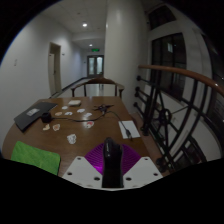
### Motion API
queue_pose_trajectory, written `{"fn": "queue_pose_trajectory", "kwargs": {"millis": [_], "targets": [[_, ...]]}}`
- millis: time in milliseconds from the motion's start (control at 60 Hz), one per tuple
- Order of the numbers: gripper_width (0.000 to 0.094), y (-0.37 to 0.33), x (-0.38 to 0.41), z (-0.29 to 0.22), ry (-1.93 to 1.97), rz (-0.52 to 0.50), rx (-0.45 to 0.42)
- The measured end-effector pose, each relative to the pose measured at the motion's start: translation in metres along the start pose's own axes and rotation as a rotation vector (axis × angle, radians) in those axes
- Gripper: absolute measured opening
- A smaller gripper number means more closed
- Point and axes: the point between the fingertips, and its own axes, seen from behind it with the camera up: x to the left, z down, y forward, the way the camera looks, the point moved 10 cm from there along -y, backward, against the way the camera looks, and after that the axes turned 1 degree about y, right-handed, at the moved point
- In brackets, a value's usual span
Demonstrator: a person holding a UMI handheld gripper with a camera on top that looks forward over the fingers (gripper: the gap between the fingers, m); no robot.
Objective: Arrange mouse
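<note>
A dark mouse (111, 160) is held clamped between the pads of the tool (111, 165), raised above the desk (100, 125). It is judged not yet placed; setting down remains.

a dark mouse (112, 158) sits upright between the hand-held gripper's (111, 172) purple pads

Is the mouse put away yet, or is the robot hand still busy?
Nothing looks done yet. The gripper holds the black mouse between its fingers, lifted above the near end of the table. Setting it down is left; where it should go I cannot tell.
</note>
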Motion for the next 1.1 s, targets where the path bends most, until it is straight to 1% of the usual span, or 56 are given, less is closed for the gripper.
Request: {"fn": "queue_pose_trajectory", "kwargs": {"millis": [50, 117, 250, 367, 450, 583, 667, 700, 767, 833, 867, 883, 900, 933, 967, 1000, 1033, 1100], "targets": [[0.0195, -0.023, 0.002, -0.003, -0.014, 0.034, -0.017], [0.0197, -0.058, 0.015, -0.015, -0.038, 0.039, -0.091], [0.0197, -0.126, 0.076, -0.038, -0.027, -0.008, -0.177], [0.0195, -0.156, 0.148, -0.046, -0.032, -0.083, -0.229], [0.0195, -0.148, 0.189, -0.024, -0.048, -0.096, -0.204], [0.0195, -0.117, 0.221, 0.028, -0.094, -0.083, -0.115], [0.0206, -0.099, 0.224, 0.055, -0.096, -0.067, -0.034], [0.0197, -0.097, 0.225, 0.051, -0.101, -0.062, -0.075], [0.0204, -0.099, 0.222, 0.052, -0.091, -0.063, -0.051], [0.0301, -0.100, 0.220, 0.051, -0.068, -0.085, -0.010], [0.0352, -0.100, 0.221, 0.052, -0.057, -0.106, 0.015], [0.0396, -0.103, 0.216, 0.051, -0.054, -0.123, 0.027], [0.0415, -0.105, 0.215, 0.051, -0.049, -0.139, 0.040], [0.0514, -0.111, 0.211, 0.051, -0.042, -0.162, 0.058], [0.0617, -0.119, 0.206, 0.049, -0.042, -0.190, 0.057], [0.0757, -0.129, 0.200, 0.046, -0.050, -0.212, 0.044], [0.0821, -0.143, 0.193, 0.043, -0.060, -0.225, 0.029], [0.0838, -0.165, 0.172, 0.041, -0.075, -0.254, 0.013]]}}
